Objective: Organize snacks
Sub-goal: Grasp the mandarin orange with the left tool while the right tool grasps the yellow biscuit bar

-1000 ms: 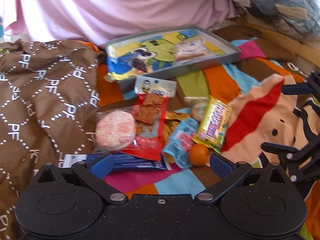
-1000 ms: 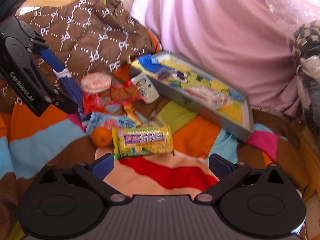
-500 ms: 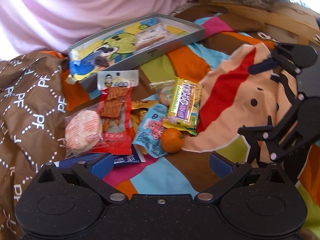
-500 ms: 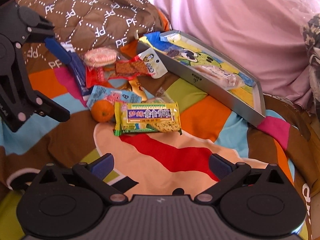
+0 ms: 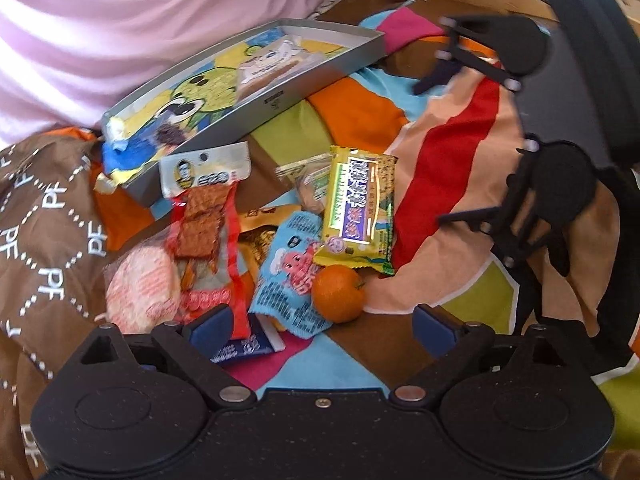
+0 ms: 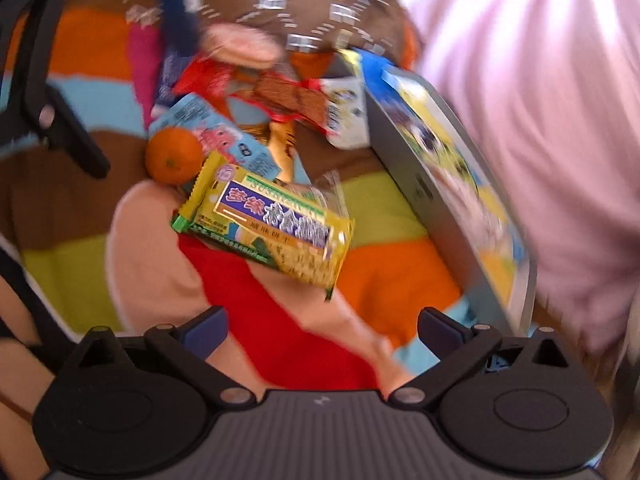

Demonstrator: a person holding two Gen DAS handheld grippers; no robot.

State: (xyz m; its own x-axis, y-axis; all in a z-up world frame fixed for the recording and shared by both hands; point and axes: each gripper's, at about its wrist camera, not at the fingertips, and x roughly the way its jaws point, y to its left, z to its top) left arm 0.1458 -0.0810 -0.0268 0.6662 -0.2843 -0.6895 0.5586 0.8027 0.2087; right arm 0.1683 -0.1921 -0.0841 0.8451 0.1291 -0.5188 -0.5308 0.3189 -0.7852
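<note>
Both tools are spread wide with nothing between their fingers: the left tool (image 5: 320, 326) hovers just short of the one orange (image 5: 338, 293), while the right tool (image 6: 322, 330) hangs over the striped blanket (image 6: 276, 344) with the yellow snack bar (image 6: 266, 226) at 12 o'clock from it. The snacks lie in one loose heap on the blanket: one yellow snack bar, one light-blue packet (image 5: 289, 276), one red packet (image 5: 204, 232), one round pink cake (image 5: 140, 288) in clear wrap, one dark blue bar (image 5: 244, 346), plus the orange touching the light-blue packet. At 11 o'clock from the heap sits one grey tray (image 5: 320, 68) holding one wrapped snack (image 5: 272, 64), the right view too blurred to count more.
</note>
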